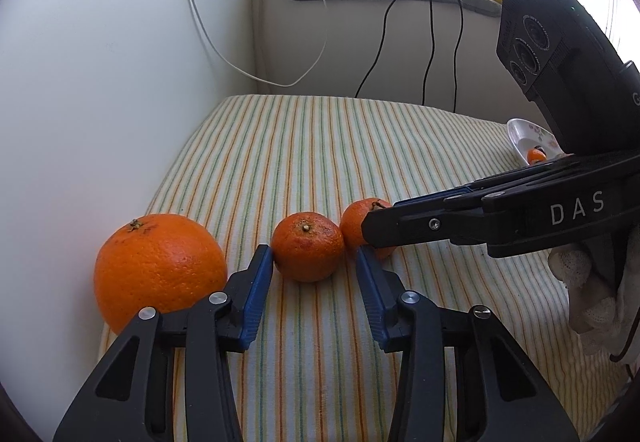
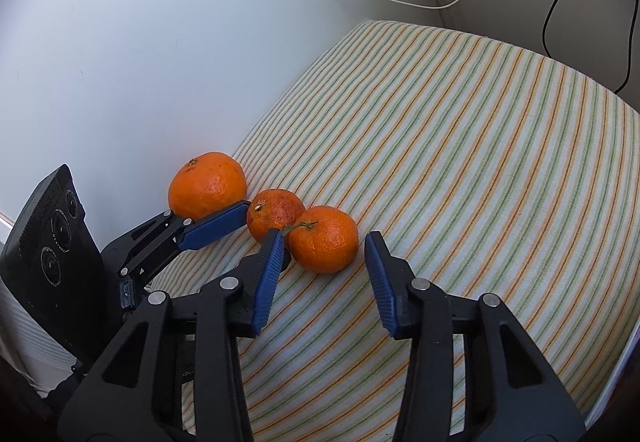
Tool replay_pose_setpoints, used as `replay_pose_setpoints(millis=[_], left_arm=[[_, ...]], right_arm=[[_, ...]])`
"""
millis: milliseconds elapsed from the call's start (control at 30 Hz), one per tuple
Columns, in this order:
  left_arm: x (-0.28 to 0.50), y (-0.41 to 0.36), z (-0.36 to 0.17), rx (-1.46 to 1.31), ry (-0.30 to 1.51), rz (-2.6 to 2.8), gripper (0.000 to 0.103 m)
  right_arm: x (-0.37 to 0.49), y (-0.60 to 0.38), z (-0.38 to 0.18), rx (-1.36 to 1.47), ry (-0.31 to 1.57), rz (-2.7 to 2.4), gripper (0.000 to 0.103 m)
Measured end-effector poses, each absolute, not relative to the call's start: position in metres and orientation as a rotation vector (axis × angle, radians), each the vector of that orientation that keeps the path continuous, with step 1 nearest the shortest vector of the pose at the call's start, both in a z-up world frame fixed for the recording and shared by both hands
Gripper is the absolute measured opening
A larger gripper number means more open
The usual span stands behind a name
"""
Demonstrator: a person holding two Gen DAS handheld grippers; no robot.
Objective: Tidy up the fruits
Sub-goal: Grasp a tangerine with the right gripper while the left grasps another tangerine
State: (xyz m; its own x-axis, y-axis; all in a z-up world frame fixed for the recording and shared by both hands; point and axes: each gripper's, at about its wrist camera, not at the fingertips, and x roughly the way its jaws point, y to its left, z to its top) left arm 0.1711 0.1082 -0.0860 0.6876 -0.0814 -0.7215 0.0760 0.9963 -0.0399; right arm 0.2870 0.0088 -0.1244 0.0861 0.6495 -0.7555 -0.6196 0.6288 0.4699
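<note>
We have three fruits on the striped cloth (image 1: 320, 145) covering the bench, lined up close together near the white wall (image 1: 100, 81): one large orange (image 1: 160, 266) and two smaller ones, the middle mandarin (image 1: 307, 246) and the stemmed mandarin (image 2: 323, 238). A fourth small orange fruit (image 1: 535, 155) seems to sit in a flowered dish (image 1: 520, 133) at the far right, mostly hidden. Our left gripper (image 1: 314, 258) has its fingers set narrow around the middle mandarin, the tips just beside its flanks, though we cannot tell whether they press. Our right gripper (image 2: 325, 242) brackets the stemmed mandarin the same way, a sliver of cloth showing at the right finger. We judge the sorting barely begun: three fruits remain on the cloth, none lifted.
</note>
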Motion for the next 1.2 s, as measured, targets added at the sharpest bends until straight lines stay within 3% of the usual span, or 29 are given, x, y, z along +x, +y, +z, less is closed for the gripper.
replay_pose_setpoints(millis=[100,733,1000,1200], left_arm=[[0.172,0.109,-0.086,-0.005,0.807,-0.078,0.034],[0.161,0.113,-0.081,-0.03,0.773,-0.097,0.029],[0.169,0.112,-0.081,-0.006,0.781,-0.077,0.03],[0.179,0.11,-0.085,0.034,0.792,-0.054,0.037]], right_arm=[[0.286,0.009,-0.125,0.029,1.143,0.939,0.037],[0.27,-0.018,-0.105,0.018,1.068,0.913,0.035],[0.262,-0.028,-0.097,0.006,1.044,0.905,0.035],[0.262,-0.033,-0.093,0.017,1.031,0.899,0.035]])
